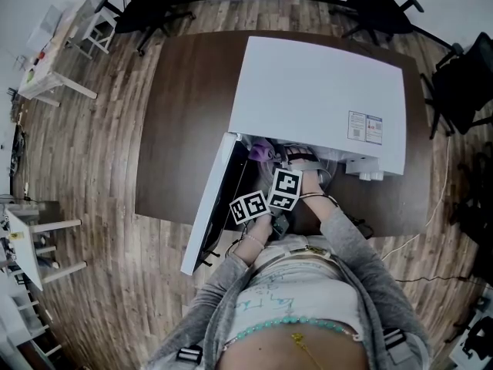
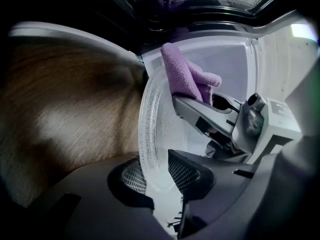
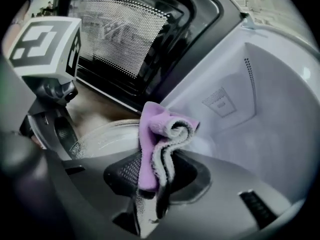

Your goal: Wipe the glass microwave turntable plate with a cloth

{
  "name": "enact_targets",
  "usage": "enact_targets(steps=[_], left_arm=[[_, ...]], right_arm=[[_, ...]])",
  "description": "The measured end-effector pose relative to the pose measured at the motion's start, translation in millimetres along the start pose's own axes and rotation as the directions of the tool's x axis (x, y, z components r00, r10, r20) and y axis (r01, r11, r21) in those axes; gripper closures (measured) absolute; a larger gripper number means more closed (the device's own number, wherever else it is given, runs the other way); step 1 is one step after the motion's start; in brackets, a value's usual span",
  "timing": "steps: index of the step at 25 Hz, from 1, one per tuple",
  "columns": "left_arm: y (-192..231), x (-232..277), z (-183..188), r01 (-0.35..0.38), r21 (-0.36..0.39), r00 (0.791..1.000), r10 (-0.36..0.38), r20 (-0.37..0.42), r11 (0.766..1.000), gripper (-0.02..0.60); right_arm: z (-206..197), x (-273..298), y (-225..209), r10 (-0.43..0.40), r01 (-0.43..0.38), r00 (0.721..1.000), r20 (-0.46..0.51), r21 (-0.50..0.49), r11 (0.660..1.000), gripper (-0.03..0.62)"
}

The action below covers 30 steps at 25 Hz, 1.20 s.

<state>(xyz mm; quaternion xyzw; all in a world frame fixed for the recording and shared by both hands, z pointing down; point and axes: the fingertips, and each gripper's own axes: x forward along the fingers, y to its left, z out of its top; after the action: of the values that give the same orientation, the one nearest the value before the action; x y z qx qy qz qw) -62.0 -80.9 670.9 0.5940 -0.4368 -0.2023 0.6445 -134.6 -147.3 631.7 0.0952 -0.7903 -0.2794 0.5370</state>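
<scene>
**A:** How far along is the wiping?

**B:** Under way, I'd judge. The left gripper [image 2: 159, 174] is clenched on the rim of the round clear glass turntable plate [image 2: 155, 124], one pad on each face. It holds the plate at the mouth of the white microwave oven [image 1: 316, 99], just right of the open door [image 1: 212, 206].

**A:** And the cloth?

**B:** The folded purple fleece cloth [image 3: 155, 144] is pinched tight in the right gripper [image 3: 155, 176]. Seen from the left gripper view, the cloth sits at the far part of the plate's right face. It looks to be pressing there, but I can't confirm contact.

**A:** What's done, what's left?

**B:** The plate is gripped and the cloth has been brought to it. I see no smears or wet streaks, so I can't tell how much of the glass has been covered. The near part of that face and the whole other face may yet need a pass, and the plate must then go back in the oven.

**A:** Any writing?

**B:** There is a small rectangular sticker [image 1: 365, 127] on the right of the oven's top, but its print is too small to read. The marker cubes [image 1: 249, 207] carry only black-and-white square patterns. No brand shows.
</scene>
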Motion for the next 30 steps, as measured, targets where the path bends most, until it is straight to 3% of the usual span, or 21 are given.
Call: enact_targets(steps=[9,22,30], left_arm=[[-4,1,1,0.005,0.017,1.000,-0.005,0.005,1.000,0.482],[-4,0,1,0.012,-0.001,1.000,-0.012,0.002,1.000,0.483],[-3,0,0,0.008,-0.010,1.000,-0.008,-0.005,1.000,0.483]], right_arm=[[-16,5,-21,-0.041,0.043,0.999,-0.018,0.121,0.992,0.473],[-43,0,-42,-0.143,0.157,0.986,-0.084,0.201,0.967,0.473],[-72,-6,-46,-0.152,0.190,0.976,-0.158,0.256,0.948,0.473]])
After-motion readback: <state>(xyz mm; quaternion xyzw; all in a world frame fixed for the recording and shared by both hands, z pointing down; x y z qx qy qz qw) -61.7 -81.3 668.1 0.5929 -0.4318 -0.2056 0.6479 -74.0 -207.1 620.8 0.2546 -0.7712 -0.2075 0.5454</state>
